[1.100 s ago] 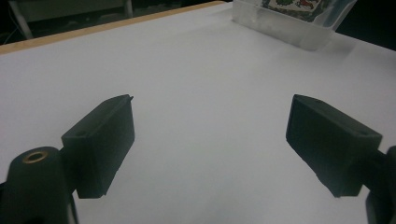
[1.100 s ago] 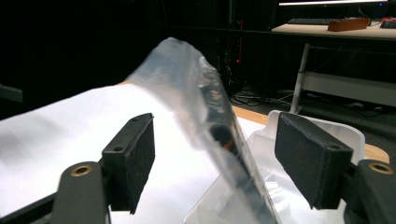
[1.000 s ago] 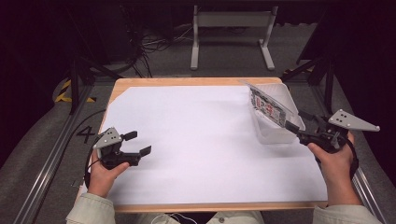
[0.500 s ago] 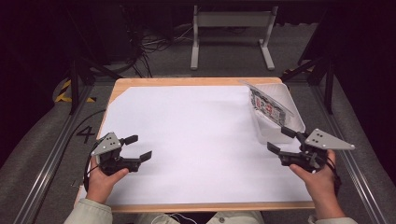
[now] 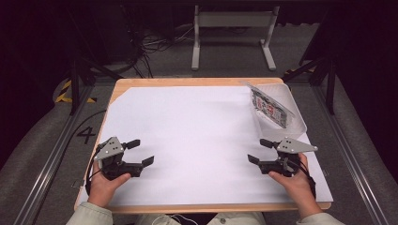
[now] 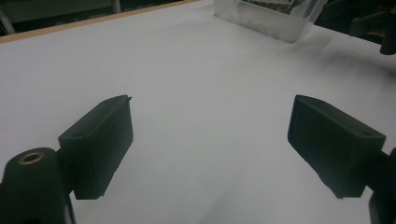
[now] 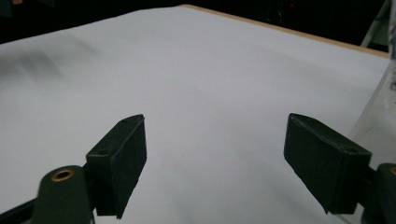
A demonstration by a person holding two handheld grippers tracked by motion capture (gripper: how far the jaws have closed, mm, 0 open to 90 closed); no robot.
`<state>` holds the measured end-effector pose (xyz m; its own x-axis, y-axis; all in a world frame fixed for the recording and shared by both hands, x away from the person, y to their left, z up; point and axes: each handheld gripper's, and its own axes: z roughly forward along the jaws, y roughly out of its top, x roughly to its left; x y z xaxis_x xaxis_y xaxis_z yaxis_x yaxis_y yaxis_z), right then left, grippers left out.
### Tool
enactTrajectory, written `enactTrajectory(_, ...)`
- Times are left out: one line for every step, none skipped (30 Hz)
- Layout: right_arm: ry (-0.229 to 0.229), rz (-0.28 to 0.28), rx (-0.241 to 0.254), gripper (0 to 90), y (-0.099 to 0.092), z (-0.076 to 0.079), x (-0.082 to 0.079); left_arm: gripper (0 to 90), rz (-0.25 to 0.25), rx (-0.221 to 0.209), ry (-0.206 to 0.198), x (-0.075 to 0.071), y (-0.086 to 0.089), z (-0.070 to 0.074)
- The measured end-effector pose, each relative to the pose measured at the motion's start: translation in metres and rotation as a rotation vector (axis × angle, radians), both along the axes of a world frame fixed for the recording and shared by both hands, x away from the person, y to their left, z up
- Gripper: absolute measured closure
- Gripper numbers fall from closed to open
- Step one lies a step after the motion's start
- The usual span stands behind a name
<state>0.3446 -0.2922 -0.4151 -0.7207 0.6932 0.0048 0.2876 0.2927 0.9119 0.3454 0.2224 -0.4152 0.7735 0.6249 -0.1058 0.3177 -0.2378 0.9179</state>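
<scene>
My left gripper (image 5: 144, 151) rests low over the white sheet (image 5: 197, 136) near the front left, jaws open and empty; its own view (image 6: 210, 135) shows bare paper between the pads. My right gripper (image 5: 256, 150) sits near the front right, pointing left across the sheet. Its jaws have just been opening and stand open with nothing between them (image 7: 215, 154). A clear plastic tub (image 5: 281, 133) stands at the back right, just behind the right gripper, with a printed packet (image 5: 270, 108) leaning inside it. The tub's wall (image 7: 378, 121) shows at the right edge of the right gripper view.
The white sheet covers most of a wooden tabletop (image 5: 187, 81), whose edge shows at the back and front. Metal rails (image 5: 51, 159) run along both sides on the grey floor. A metal stand (image 5: 232, 28) and cables lie behind the table.
The right gripper has come down and away from the tub toward the front of the sheet, and its jaws stand wider. The left gripper has barely moved.
</scene>
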Motion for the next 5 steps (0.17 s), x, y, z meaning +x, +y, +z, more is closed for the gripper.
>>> enactTrajectory(0.010, 0.001, -0.003, 21.2, 0.0014, -0.0039, 0.0014, 15.1, 0.000, 0.004, 0.000, 0.0002, 0.0004, -0.0009)
enactTrajectory(0.012, 0.007, -0.008, 21.3, 0.0025, -0.0068, 0.0029, 15.0, 0.004, 0.000, 0.001, 0.0002, 0.0003, -0.0020)
enactTrajectory(0.012, 0.012, -0.008, 21.2, 0.0034, -0.0084, 0.0039, 15.0, 0.005, -0.002, 0.003, 0.0004, 0.0005, -0.0027)
enactTrajectory(0.011, 0.013, -0.005, 21.2, 0.0038, -0.0093, 0.0043, 15.0, 0.007, -0.004, 0.009, 0.0001, 0.0006, -0.0032)
enactTrajectory(0.012, 0.016, 0.000, 21.1, 0.0039, -0.0099, 0.0046, 15.0, 0.007, -0.004, 0.009, 0.0001, 0.0006, -0.0032)
